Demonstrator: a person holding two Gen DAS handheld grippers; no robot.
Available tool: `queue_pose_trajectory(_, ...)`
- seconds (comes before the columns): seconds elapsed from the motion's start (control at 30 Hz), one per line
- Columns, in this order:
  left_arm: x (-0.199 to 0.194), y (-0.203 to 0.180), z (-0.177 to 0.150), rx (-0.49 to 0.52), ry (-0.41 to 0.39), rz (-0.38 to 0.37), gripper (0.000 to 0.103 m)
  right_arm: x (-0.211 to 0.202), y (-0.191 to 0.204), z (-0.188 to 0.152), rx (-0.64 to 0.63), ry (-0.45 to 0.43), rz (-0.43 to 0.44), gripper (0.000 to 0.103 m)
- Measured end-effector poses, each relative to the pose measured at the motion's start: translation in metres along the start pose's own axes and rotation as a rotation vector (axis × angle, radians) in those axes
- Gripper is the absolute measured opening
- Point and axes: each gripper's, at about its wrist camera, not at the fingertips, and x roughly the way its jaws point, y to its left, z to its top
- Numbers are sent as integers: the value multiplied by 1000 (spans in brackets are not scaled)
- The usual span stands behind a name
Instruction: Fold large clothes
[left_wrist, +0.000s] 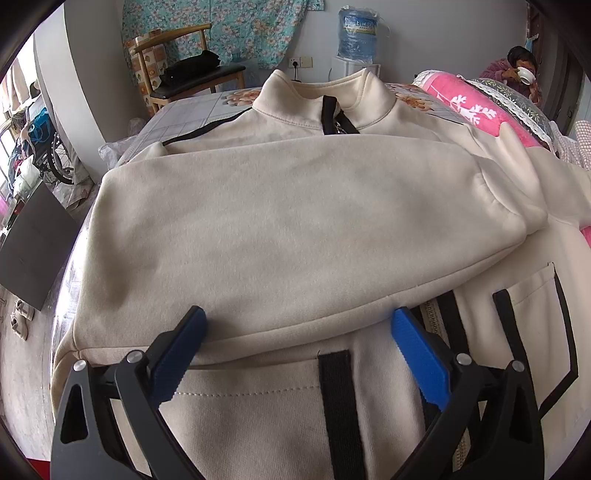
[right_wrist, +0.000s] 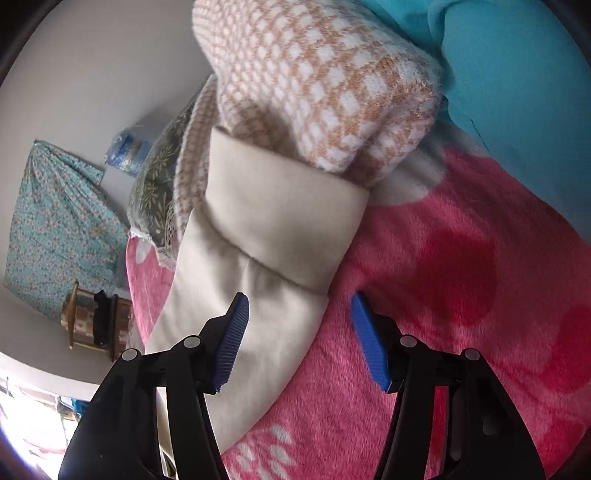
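A cream zip jacket (left_wrist: 258, 406) with black trim lies flat on the bed, collar (left_wrist: 321, 99) at the far end. One sleeve (left_wrist: 288, 221) is folded across its chest. My left gripper (left_wrist: 299, 312) hovers open over that sleeve's lower edge, its blue pads wide apart with nothing pinched. In the right wrist view the other sleeve (right_wrist: 255, 306) stretches over a pink blanket (right_wrist: 443, 295), its cuff (right_wrist: 284, 221) against a checked blanket. My right gripper (right_wrist: 299, 297) straddles this sleeve just below the cuff. The jaws stand apart, one pad over the cloth and one over the blanket.
A checked peach-and-white blanket (right_wrist: 325, 81) and teal cloth (right_wrist: 517, 74) are piled beyond the cuff. A pink rolled blanket (left_wrist: 480, 107) lines the bed's right side. A person (left_wrist: 521, 70) drinks at the back right. A wooden chair (left_wrist: 184, 74) and water dispenser (left_wrist: 356, 37) stand behind the bed.
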Motion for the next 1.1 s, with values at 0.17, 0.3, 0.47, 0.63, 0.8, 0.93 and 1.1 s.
queue_pose_trajectory(0.17,0,0,0,0,-1,0,99,7,-9,10,24,-29,23,46)
queue_pose_trajectory(0.3,0,1,0,0,-5,-1,99,4,-14,12,14,-45,13,23)
queue_pose_trajectory(0.47,0,1,-1,0,-4,-1,99,-31,4,2,-91,-131,26,8)
queue_pose_trajectory(0.63,0,1,0,1,1,-4,99,-89,47,-9,-236,-224,106,7)
queue_pose_trajectory(0.8,-40,4,5,10,-97,-37,98,-144,103,-23,-364,-274,222,7)
queue_pose_trajectory(0.93,-51,11,18,-7,-126,-22,98,-166,144,-40,-434,-267,310,7)
queue_pose_trajectory(1.1,-7,27,28,-85,9,-6,82,-161,197,-60,-489,-223,383,7)
